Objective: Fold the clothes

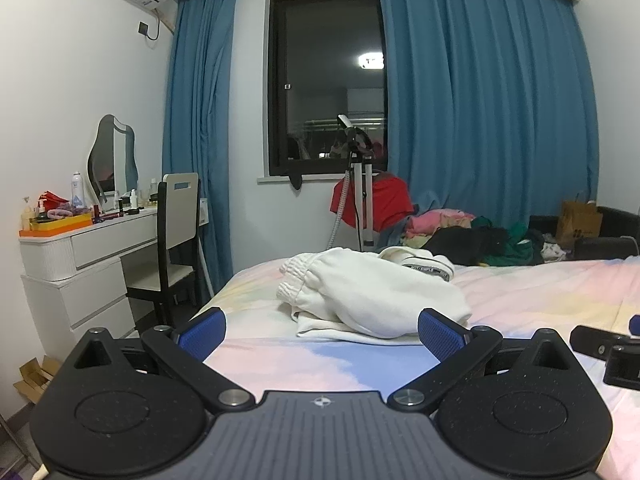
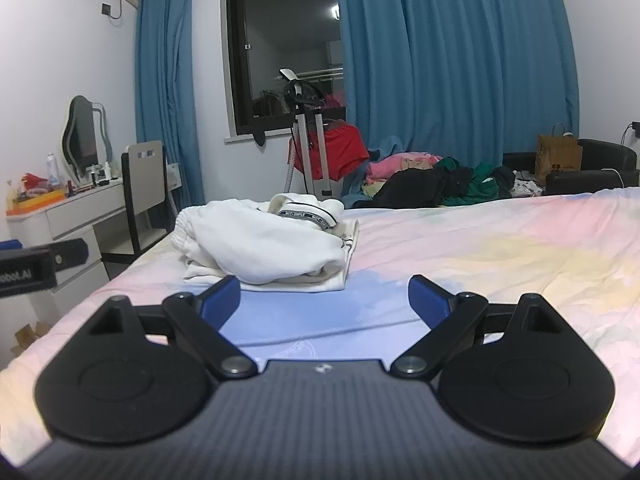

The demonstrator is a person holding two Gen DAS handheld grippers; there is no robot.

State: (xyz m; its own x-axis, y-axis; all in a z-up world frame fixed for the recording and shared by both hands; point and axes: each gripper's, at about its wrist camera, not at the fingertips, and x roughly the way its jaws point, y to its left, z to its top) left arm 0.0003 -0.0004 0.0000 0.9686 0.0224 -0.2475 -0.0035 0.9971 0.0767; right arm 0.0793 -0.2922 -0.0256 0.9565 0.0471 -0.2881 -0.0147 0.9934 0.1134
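White clothes point(image 1: 372, 296) bunched on bed point(image 1: 540, 292), just ahead of both spread tools

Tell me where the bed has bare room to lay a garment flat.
The widest bare stretch of bed sheet lies right of the white garment pile, running back to the heap of unfolded clothes beyond the far edge. A smaller bare strip lies between the pile and the open right gripper. The pile crowds the bed's left side.

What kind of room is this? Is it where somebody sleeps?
Yes, most likely a bedroom. There is a bed with white clothes on it, a dressing table with a mirror, and blue curtains at the window.
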